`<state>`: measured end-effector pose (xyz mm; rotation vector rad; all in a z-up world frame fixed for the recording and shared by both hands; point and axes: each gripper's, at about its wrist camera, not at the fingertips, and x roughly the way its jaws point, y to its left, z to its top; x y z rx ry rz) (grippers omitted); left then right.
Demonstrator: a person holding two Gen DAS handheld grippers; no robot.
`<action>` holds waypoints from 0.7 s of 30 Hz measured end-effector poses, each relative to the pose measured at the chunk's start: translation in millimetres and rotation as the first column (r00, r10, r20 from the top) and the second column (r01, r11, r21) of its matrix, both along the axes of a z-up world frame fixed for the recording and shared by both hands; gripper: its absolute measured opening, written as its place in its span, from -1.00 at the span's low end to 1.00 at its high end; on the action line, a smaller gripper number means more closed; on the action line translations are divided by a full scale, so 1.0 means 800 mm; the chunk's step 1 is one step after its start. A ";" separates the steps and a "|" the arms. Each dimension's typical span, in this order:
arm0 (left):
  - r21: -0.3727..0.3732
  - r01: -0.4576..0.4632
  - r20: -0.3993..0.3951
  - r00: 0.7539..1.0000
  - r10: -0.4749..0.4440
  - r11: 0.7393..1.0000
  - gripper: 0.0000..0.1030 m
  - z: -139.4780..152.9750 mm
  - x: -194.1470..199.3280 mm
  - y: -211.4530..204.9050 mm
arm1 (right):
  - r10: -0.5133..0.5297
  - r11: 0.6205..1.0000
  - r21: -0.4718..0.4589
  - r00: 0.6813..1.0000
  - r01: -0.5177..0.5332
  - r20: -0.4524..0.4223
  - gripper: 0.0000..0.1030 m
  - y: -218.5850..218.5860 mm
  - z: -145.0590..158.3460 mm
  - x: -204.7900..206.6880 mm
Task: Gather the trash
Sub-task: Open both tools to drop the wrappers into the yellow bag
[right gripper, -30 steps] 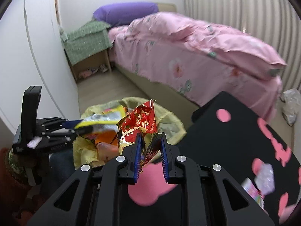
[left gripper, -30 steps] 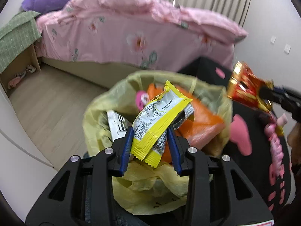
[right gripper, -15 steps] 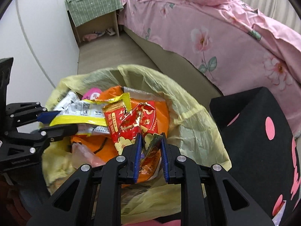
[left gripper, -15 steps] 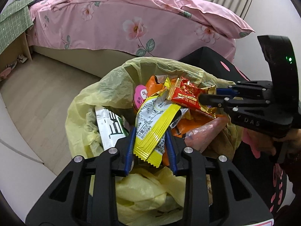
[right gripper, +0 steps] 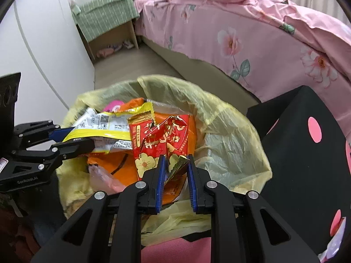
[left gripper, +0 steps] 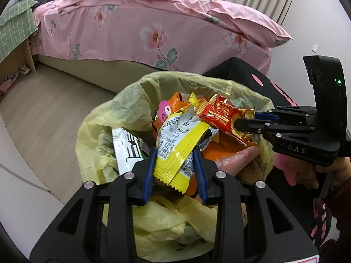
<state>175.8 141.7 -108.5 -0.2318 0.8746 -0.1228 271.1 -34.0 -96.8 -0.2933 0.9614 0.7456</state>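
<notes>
A bin lined with a yellow bag [left gripper: 131, 100] [right gripper: 230, 131] stands on the floor, full of wrappers. My left gripper [left gripper: 174, 151] [right gripper: 82, 138] hangs over its near rim. A yellow and white snack wrapper [left gripper: 179, 144] [right gripper: 103, 131] stands between its blue pads, and the jaws are opening. From the right, my right gripper [right gripper: 176, 160] [left gripper: 245, 120] reaches over the bag, shut on a crumpled red and gold wrapper [right gripper: 160, 138] [left gripper: 221, 116]. The two wrappers overlap above the bag's middle.
Inside the bag lie an orange packet [right gripper: 114, 162], a silver wrapper [left gripper: 127, 144] and a pink lid [left gripper: 164, 111]. A black stool with pink spots [right gripper: 307, 153] stands right of the bin. Behind are a pink floral bed [left gripper: 153, 22] and a green-draped bedside table [right gripper: 105, 15].
My right gripper has swung in from the right and come down over the bag with the red wrapper. The left gripper has stayed above the bag with the yellow wrapper.
</notes>
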 end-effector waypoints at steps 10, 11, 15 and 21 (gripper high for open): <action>-0.025 -0.028 0.038 0.999 0.029 0.999 -0.15 0.022 -0.010 0.005 | -0.030 0.997 0.079 0.999 0.027 0.035 -0.63 -0.009 0.024 -0.008; -0.043 -0.030 0.044 0.999 0.032 0.999 -0.09 0.024 -0.012 0.007 | -0.032 0.996 0.081 0.999 0.029 0.031 -0.63 -0.008 0.024 -0.008; -0.064 -0.053 0.050 0.997 0.056 0.997 0.05 0.030 -0.013 0.012 | -0.049 0.994 0.099 0.999 0.046 0.025 -0.42 -0.009 0.023 -0.005; -0.042 -0.141 0.068 0.987 0.143 0.989 0.19 0.046 -0.027 0.021 | -0.020 0.993 0.115 0.999 0.016 0.034 -0.13 -0.015 0.039 -0.015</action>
